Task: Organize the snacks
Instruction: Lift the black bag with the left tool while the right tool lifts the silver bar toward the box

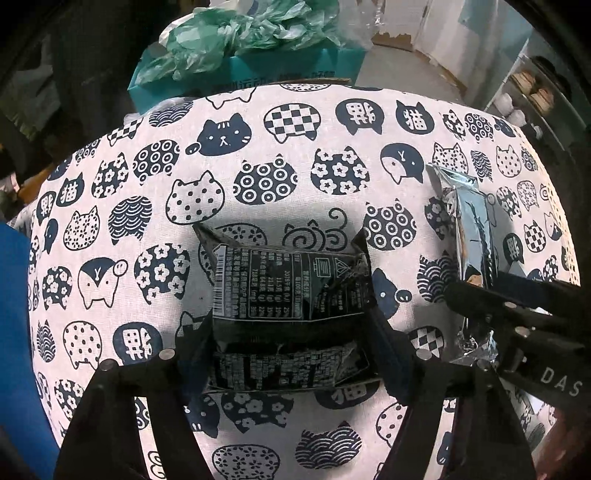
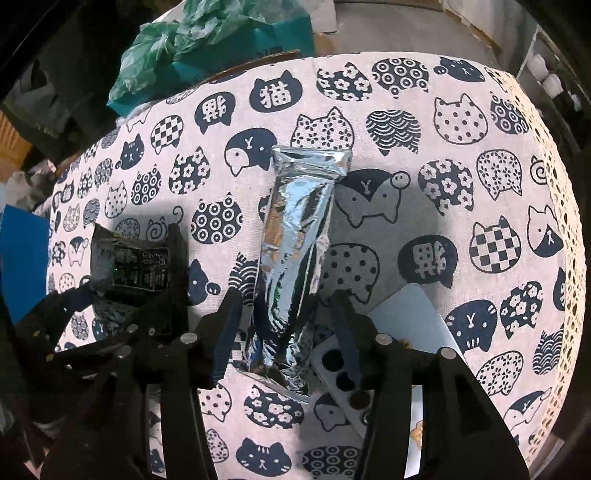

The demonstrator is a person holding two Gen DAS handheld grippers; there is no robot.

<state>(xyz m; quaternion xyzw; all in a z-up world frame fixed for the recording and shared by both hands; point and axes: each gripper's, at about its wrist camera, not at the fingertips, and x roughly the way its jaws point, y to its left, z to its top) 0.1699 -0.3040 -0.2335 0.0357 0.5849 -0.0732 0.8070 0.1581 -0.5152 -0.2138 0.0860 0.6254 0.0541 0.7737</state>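
A black snack packet point(image 1: 291, 291) with white print lies on the cat-patterned tablecloth point(image 1: 258, 166). My left gripper point(image 1: 291, 332) points down over it, one finger against each side edge, shut on it. A long silver foil packet point(image 2: 295, 229) lies flat between the fingers of my right gripper point(image 2: 286, 332), with a gap on each side, so that gripper is open. In the left wrist view the silver foil packet point(image 1: 474, 236) is at the right with the right gripper point(image 1: 517, 317) over its near end. The black snack packet point(image 2: 129, 262) also shows at the left of the right wrist view.
A teal box point(image 1: 288, 70) stuffed with a green plastic bag point(image 1: 236, 33) stands behind the table's far edge. A white card point(image 2: 410, 317) and a pale tray with dark round holes point(image 2: 343, 362) lie beneath my right gripper. Something blue point(image 1: 14, 332) is at the left.
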